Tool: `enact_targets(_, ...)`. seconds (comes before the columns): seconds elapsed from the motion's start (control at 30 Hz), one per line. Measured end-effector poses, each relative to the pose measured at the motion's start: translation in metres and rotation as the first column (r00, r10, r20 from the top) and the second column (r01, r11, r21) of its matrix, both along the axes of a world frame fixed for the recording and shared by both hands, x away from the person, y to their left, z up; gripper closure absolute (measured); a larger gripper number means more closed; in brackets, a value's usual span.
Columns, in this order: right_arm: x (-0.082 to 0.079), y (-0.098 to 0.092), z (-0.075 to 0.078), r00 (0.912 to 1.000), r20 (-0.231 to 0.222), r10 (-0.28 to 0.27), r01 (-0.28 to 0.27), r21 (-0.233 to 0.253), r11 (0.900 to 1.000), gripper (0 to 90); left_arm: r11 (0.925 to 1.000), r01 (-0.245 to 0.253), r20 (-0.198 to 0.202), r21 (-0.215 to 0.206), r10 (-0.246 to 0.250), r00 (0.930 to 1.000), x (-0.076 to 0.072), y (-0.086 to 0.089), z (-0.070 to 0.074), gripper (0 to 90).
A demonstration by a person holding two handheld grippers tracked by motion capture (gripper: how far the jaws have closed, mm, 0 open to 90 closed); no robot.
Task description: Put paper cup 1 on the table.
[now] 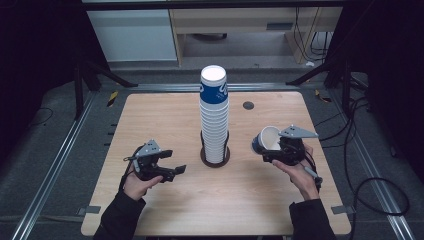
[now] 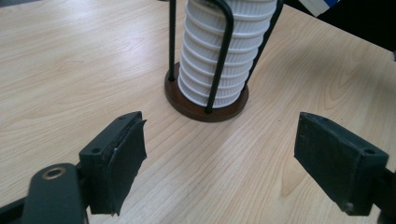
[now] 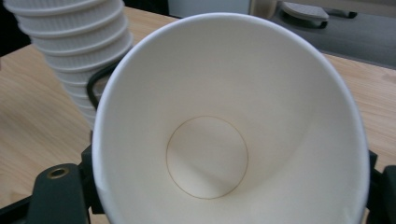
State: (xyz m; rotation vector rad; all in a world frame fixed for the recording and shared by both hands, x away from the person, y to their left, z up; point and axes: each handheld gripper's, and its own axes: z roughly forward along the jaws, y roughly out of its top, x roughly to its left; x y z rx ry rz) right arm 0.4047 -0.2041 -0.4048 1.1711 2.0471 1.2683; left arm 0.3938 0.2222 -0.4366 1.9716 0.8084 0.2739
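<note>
A tall stack of white ribbed paper cups (image 1: 214, 117) stands in a black wire holder on a round brown base (image 1: 215, 159) at the table's middle; the top cup has a blue band. My right gripper (image 1: 272, 146), right of the stack, is shut on a single paper cup (image 1: 265, 139) lying on its side, its open mouth (image 3: 219, 135) facing the right gripper view's camera. My left gripper (image 1: 177, 171) sits low, left of the stack, open with nothing between its jaws. In the left gripper view the stack (image 2: 226, 51) and base (image 2: 205, 107) lie just ahead of the gripper (image 2: 219, 156).
The wooden table (image 1: 150, 115) has a small dark round grommet (image 1: 248, 105) behind the stack on the right. Metal rails and cables run along the floor on both sides. Bare tabletop lies in front of the stack.
</note>
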Motion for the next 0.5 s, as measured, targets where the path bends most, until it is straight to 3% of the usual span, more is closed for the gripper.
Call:
enact_targets(0.3, 0.012, -0.023, -0.008, 0.9940, -0.042, -0.101, 0.098, -0.058, 0.993, 19.4, 0.9981, -0.055, -0.023, 0.027, 0.056, 0.9982, 0.007, 0.011, -0.004, 15.8)
enact_targets(0.5, 0.020, -0.035, -0.016, 0.9809, -0.087, -0.174, 0.159, -0.153, 0.975, 19.3, 0.9961, -0.077, -0.026, 0.044, 0.078, 0.9966, 0.011, 0.015, -0.005, 15.5)
